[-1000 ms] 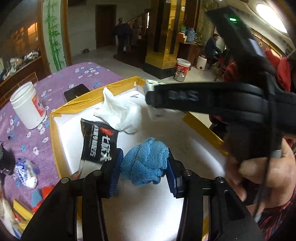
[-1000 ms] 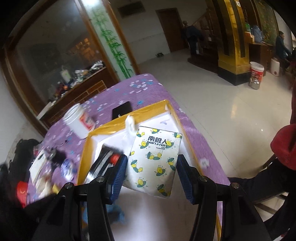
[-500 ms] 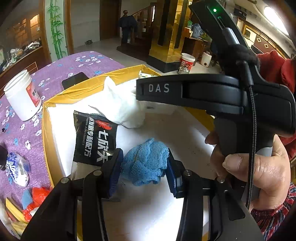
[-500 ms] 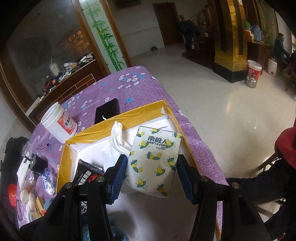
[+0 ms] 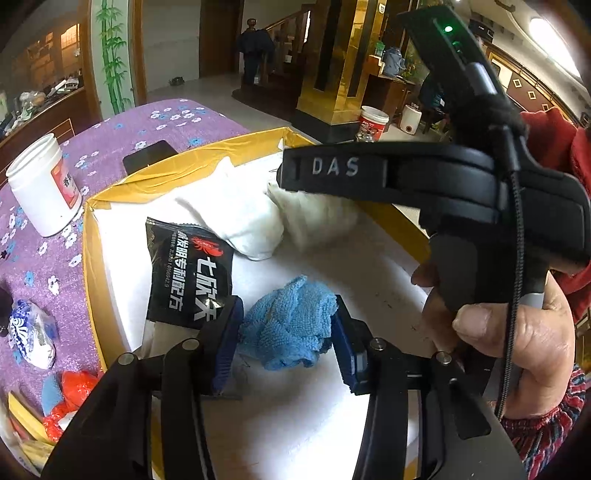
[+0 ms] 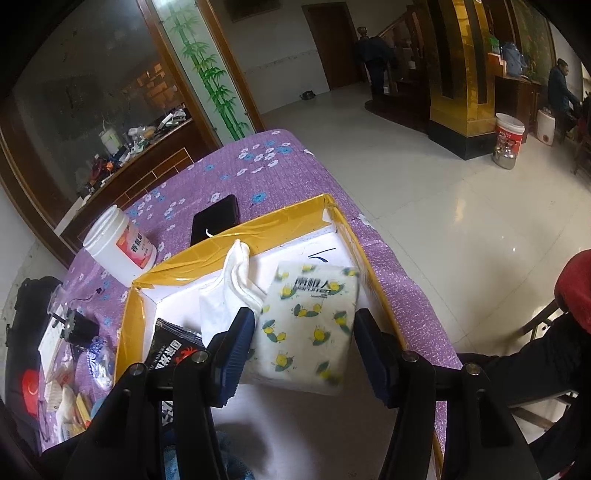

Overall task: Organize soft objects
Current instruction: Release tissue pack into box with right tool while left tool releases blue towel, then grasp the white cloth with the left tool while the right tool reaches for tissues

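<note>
Between right jaws — tissue pack [image 6: 308, 328]

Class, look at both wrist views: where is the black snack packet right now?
The black snack packet lies flat inside the yellow-rimmed box, on its left side, between the white cloth behind it and the blue towel in the left gripper.

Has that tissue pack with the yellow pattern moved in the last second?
Yes. The tissue pack, between the right tongs, went forward, deeper into the yellow-edged box.

Soft indoor light; ceiling lamp [image 5: 550, 35] glaring upper right; floor [image 6: 461, 206] reflecting; tissue pack [image 6: 310, 325] blurring, possibly motion; fisheye edges bending, vignetting.
</note>
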